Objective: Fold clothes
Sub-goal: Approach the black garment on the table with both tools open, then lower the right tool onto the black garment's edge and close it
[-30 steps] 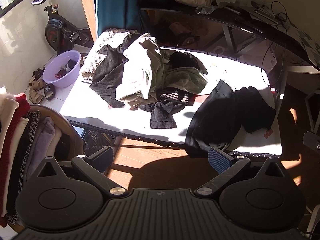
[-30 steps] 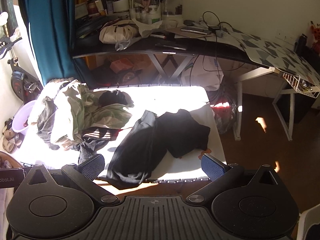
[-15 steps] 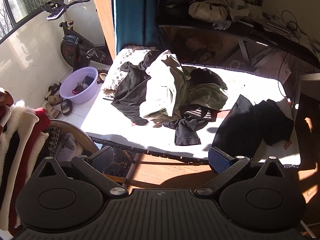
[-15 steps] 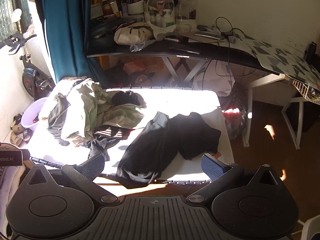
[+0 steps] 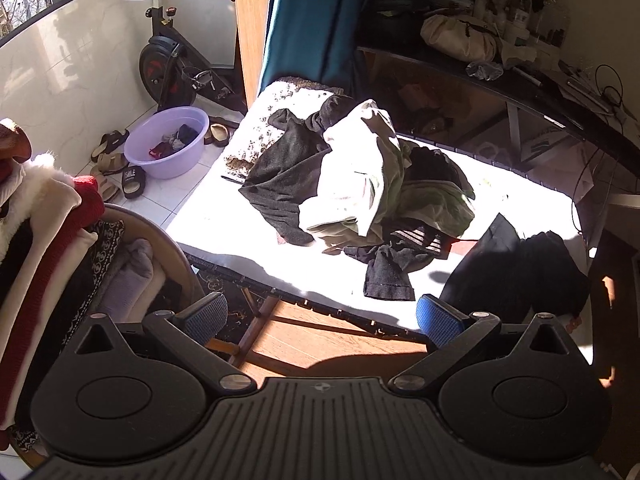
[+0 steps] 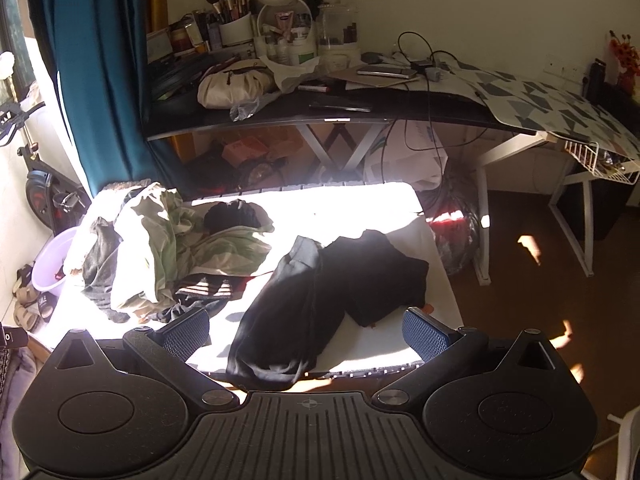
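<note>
A low white table (image 5: 224, 220) (image 6: 352, 208) carries a heap of crumpled clothes (image 5: 360, 184) (image 6: 160, 256), pale green, grey and black. A black garment (image 6: 312, 304) (image 5: 516, 272) lies loosely spread on the table's right part, its lower end hanging over the front edge. My left gripper (image 5: 322, 314) is open, held back from the table's front edge above the floor, with nothing between its fingers. My right gripper (image 6: 306, 330) is open too, hovering just above the near end of the black garment without touching it.
A rack of hanging clothes (image 5: 44, 248) stands close at the left. A purple basin (image 5: 166, 142), sandals and an exercise bike (image 5: 172, 60) are on the tiled floor beyond. A cluttered black desk (image 6: 340, 108) and a teal curtain (image 6: 96, 64) stand behind the table.
Both grippers have drawn back and up from the table, so it looks smaller and farther off. Both stay open. The clothes have not moved.
</note>
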A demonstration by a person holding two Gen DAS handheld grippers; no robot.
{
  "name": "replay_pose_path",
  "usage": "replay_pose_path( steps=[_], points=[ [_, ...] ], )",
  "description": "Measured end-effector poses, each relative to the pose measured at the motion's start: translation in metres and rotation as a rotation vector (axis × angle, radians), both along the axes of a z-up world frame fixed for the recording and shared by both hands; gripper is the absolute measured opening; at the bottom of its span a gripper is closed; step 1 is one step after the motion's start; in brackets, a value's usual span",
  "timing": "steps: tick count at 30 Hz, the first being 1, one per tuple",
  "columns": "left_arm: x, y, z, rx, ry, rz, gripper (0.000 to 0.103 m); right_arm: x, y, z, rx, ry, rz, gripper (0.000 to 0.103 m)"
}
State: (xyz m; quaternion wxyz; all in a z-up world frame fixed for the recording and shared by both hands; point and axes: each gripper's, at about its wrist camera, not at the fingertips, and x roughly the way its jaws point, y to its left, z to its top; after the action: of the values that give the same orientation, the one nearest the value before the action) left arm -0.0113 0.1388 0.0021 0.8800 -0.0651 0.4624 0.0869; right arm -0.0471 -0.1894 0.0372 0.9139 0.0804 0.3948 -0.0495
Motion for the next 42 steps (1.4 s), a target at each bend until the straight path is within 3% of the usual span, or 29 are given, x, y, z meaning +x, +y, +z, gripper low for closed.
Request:
replay_pose_path(
  steps=[12, 18, 25, 30, 36, 42],
  points=[
    [0.009, -0.01, -0.008, 0.005, -0.011, -0.075, 0.103, 0.011, 0.007, 0.001, 0.004, -0.001, 0.044, 0.102],
    [0.012, -0.019, -0.013, 0.011, -0.001, -0.109, 0.103, 0.016, -0.002, -0.006, 0.053, 0.049, 0.054, 0.102],
    [0.019, -0.021, -0.012, -0.005, -0.004, -0.122, 0.103, 0.018, -0.003, -0.014, -0.027, 0.055, 0.028, 0.102],
    [0.024, -0.025, -0.017, -0.002, -0.002, -0.125, 0.103, 0.028, -0.008, -0.02, -0.018, 0.079, 0.002, 0.102],
    [0.042, -0.044, -0.04, -0.028, 0.05, -0.13, 0.103, 0.041, -0.02, -0.033, -0.02, 0.119, 0.009, 0.102],
    [0.076, -0.081, -0.073, -0.006, 0.114, -0.156, 0.103, 0.075, -0.055, -0.068, -0.067, 0.156, -0.007, 0.102]
  ],
)
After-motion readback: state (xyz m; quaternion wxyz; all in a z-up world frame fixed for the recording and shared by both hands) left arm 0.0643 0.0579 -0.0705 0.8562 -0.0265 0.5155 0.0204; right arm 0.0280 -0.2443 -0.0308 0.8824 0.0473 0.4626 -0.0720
